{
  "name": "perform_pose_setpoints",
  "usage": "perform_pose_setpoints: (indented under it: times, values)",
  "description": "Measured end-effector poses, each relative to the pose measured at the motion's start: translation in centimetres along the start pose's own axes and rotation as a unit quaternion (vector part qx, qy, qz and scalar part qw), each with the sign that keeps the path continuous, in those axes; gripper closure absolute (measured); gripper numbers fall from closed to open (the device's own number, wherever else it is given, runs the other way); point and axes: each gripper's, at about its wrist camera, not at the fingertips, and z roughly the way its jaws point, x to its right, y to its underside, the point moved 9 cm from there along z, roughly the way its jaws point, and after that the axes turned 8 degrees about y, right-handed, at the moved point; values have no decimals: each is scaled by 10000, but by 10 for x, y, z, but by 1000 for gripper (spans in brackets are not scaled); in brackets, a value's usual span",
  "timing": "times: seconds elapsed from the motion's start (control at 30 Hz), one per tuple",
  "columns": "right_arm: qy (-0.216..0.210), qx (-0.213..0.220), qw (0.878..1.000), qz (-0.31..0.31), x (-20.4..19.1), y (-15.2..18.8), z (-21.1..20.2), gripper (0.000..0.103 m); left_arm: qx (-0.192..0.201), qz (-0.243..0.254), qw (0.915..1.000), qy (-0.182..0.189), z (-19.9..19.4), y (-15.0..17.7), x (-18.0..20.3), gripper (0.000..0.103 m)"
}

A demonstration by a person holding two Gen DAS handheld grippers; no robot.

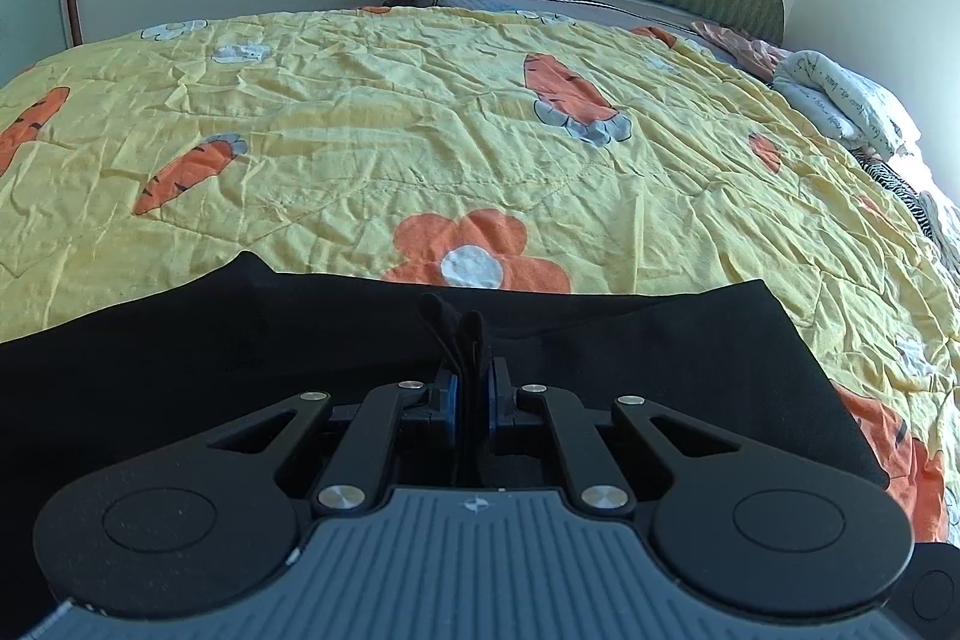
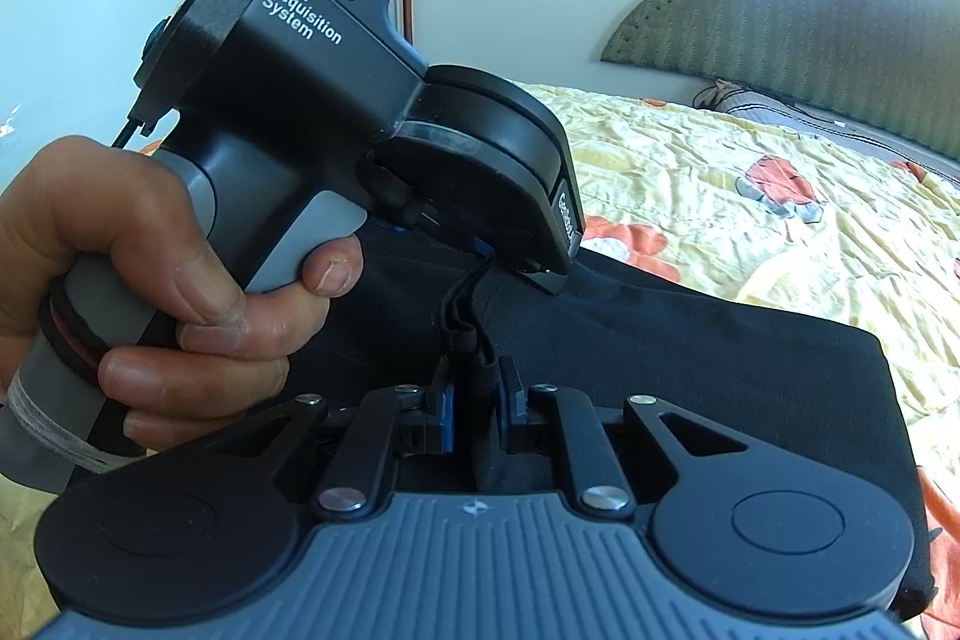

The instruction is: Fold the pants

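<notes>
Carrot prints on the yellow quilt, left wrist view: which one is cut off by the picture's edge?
The carrot at the far left edge; only part of it shows. The carrot nearby and the big upright one show whole on the quilt.

Left gripper: jaws nearly closed, blue pads clamped on a bunched fold of the pants; tilted downward. In the right wrist view its body stands just ahead and left of the right gripper, nose angled down onto the same cloth.

Left hand: wrapped round the grey handle of that gripper, thumb laid across the front, fingers curled beneath, a dark band round the handle at the little-finger end.

Right gripper: jaws nearly closed, pads pinching a raised fold of cloth, close behind the left gripper's nose. The right hand is out of view.
</notes>
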Motion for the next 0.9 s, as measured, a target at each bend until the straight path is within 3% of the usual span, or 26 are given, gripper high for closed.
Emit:
perform_pose_setpoints:
  times: [0.9]
  values:
    - [-230,-79,9996,-158,-4,-3,29,90,41,-152,9997,-161,-1,6,-23,95]
